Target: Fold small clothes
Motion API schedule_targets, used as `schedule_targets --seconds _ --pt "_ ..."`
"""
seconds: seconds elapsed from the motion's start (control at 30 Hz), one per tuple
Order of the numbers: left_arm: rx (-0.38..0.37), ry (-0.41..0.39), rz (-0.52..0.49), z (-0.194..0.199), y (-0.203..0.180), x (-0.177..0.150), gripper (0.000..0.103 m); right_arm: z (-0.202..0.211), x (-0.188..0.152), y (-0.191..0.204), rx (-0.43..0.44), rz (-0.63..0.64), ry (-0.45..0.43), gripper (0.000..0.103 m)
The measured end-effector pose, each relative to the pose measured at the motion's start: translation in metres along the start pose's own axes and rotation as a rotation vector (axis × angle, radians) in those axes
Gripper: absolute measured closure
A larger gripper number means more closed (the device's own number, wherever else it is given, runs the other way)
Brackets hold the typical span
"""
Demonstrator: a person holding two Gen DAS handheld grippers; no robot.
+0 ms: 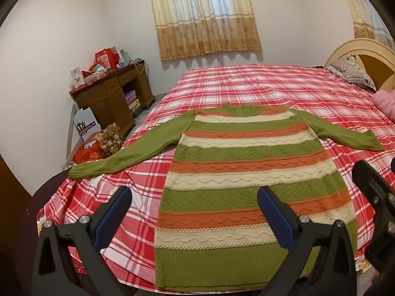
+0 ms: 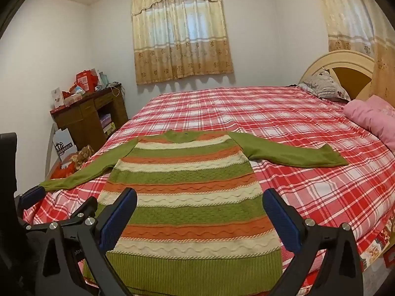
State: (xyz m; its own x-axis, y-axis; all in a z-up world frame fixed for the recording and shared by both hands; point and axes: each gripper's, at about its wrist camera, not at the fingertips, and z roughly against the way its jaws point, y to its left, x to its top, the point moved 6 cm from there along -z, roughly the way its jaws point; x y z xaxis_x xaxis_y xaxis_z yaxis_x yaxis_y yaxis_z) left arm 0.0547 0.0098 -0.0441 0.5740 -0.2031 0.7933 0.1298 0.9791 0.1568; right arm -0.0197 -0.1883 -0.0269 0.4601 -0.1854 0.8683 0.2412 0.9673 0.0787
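A green, orange and cream striped knit sweater lies flat on the bed, hem toward me, both green sleeves spread out sideways. It also shows in the right wrist view. My left gripper is open and empty, held above the hem's left part. My right gripper is open and empty, above the hem's middle. The right gripper's body shows at the right edge of the left wrist view. The left gripper shows at the left edge of the right wrist view.
The bed has a red plaid sheet. A pillow, a pink blanket and a headboard are at the far right. A wooden desk with boxes stands left, bags on the floor beside it.
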Motion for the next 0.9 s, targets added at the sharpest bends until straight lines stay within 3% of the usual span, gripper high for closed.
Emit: schedule_targets --seconds 0.9 --pt "-0.016 0.001 0.001 0.0033 -0.0079 0.0014 0.0 0.0026 -0.0002 0.0009 0.001 -0.004 0.0 0.001"
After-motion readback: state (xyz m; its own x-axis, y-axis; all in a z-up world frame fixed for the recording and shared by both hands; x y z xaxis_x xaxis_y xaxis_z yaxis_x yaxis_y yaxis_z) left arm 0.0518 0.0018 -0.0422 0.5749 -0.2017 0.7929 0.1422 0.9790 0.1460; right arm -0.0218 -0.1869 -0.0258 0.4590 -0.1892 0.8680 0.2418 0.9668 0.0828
